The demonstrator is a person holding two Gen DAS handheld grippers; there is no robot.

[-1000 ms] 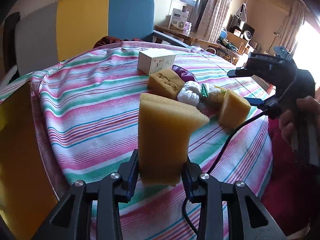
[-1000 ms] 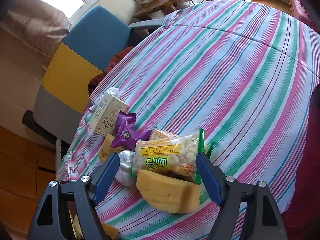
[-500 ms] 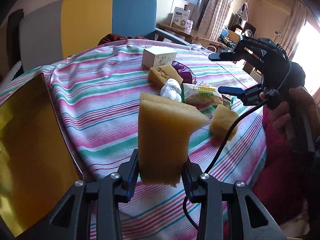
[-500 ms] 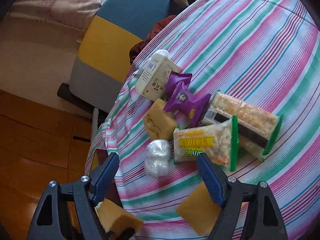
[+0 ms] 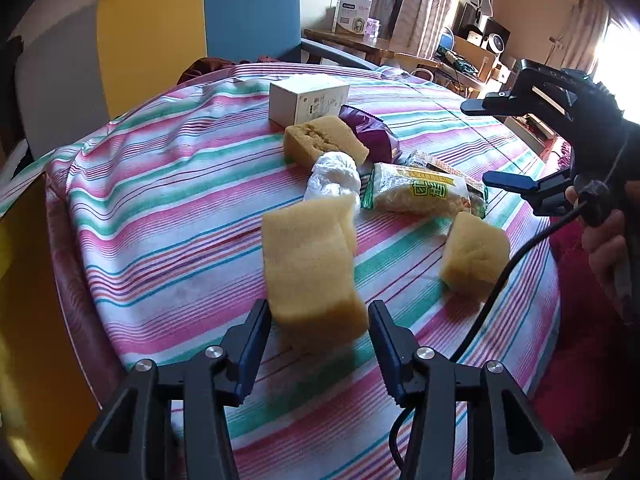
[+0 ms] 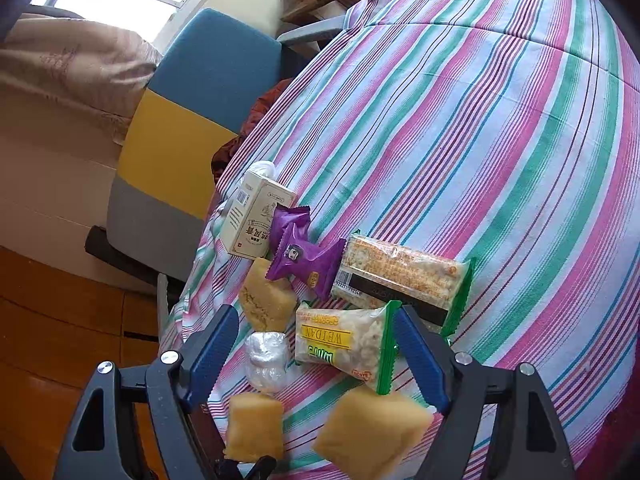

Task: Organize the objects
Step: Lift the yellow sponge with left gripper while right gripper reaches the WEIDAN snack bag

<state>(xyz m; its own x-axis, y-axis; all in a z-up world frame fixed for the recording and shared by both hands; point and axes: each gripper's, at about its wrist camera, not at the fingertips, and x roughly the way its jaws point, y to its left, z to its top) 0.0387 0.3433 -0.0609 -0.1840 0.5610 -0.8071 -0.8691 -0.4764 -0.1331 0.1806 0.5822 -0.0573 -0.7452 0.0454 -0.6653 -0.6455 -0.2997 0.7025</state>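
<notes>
A big yellow sponge [image 5: 312, 272] leans on the striped tablecloth [image 5: 168, 200] between the jaws of my left gripper [image 5: 318, 320]. The jaws are opening and the pads no longer press it. A second yellow sponge [image 5: 474, 256] lies to its right. Beyond are a white plastic wad [image 5: 332, 176], a browner sponge [image 5: 324, 140], a purple packet [image 5: 374, 136], a white box [image 5: 306, 102] and a yellow-label snack pack [image 5: 420, 194]. My right gripper [image 6: 316, 348] hovers open over that snack pack [image 6: 344, 340], holding nothing. It also shows in the left view [image 5: 476, 144].
A longer snack pack [image 6: 404, 272] lies past the first one. A yellow, blue and grey chair [image 5: 192, 32] stands behind the table. A black cable [image 5: 492, 300] hangs over the cloth at the right. The table edge runs close below my left gripper.
My left gripper's jaws have spread and let go of the big sponge, which now tilts on the cloth. The right gripper stays open above the snack pack.
</notes>
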